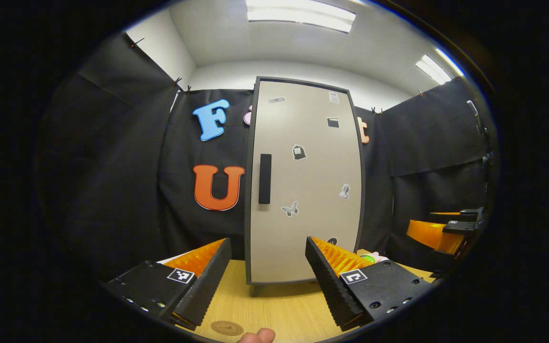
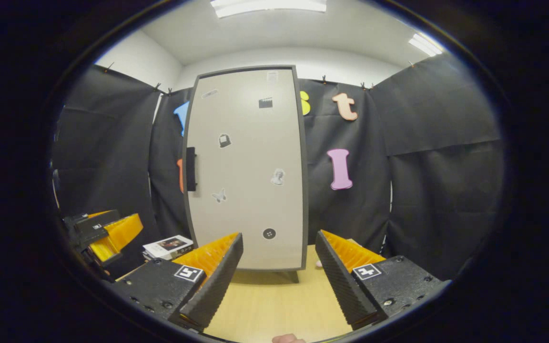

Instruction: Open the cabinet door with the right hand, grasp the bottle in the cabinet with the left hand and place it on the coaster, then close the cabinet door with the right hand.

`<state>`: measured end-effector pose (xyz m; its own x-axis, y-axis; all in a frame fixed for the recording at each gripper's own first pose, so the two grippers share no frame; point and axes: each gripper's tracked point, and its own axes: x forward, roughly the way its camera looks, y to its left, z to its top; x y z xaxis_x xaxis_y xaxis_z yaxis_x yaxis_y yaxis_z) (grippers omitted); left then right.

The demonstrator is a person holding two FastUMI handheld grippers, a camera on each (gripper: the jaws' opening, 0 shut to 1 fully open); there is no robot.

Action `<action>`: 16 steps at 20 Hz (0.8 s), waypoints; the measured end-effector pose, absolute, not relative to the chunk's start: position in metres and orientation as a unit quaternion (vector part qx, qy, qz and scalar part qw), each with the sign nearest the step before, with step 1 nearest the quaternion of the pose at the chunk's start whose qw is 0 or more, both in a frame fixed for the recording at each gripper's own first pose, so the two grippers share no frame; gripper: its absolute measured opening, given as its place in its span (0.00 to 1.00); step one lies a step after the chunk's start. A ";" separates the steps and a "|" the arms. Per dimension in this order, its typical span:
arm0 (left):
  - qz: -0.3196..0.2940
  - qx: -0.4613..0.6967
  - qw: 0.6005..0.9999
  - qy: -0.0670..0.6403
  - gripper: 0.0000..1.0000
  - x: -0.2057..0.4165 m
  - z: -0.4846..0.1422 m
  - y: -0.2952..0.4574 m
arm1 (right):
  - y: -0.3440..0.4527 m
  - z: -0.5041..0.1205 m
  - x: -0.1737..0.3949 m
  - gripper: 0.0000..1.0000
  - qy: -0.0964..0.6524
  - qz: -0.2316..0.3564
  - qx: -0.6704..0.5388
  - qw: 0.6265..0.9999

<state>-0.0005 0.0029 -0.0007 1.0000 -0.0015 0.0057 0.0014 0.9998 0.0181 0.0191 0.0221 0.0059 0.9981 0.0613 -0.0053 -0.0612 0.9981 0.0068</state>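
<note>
On the wooden table (image 1: 274, 305) the cabinet door (image 1: 303, 190) stands closed; both hand-held grippers (image 1: 267, 281) (image 2: 279, 274) spread.

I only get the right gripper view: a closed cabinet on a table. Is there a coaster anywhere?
Observer: Yes. In the left gripper view a round coaster lies on the table, in front of the cabinet.
Operator: Can that view see the gripper my camera rides on?
Observer: Yes, the right gripper shows at its right edge, off to the side of the cabinet.
Operator: Is the other gripper holding anything?
Observer: No. The left gripper is open, with nothing between its fingers.
</note>
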 end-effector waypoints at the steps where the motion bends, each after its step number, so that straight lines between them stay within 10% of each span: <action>1: 0.000 0.011 1.000 -0.003 0.95 -0.002 -0.001 0.004 | 0.028 0.006 0.023 0.95 0.005 0.039 0.005 0.999; 16: 0.004 0.027 1.000 0.006 0.95 -0.026 -0.005 0.019 | 0.188 0.067 0.164 0.99 -0.017 0.169 -0.003 0.985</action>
<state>-0.0260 0.0193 -0.0052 0.9999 0.0090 -0.0122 -0.0084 0.9985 0.0547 0.1635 0.1877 0.0665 0.9421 0.3336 0.0332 -0.3334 0.9427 -0.0121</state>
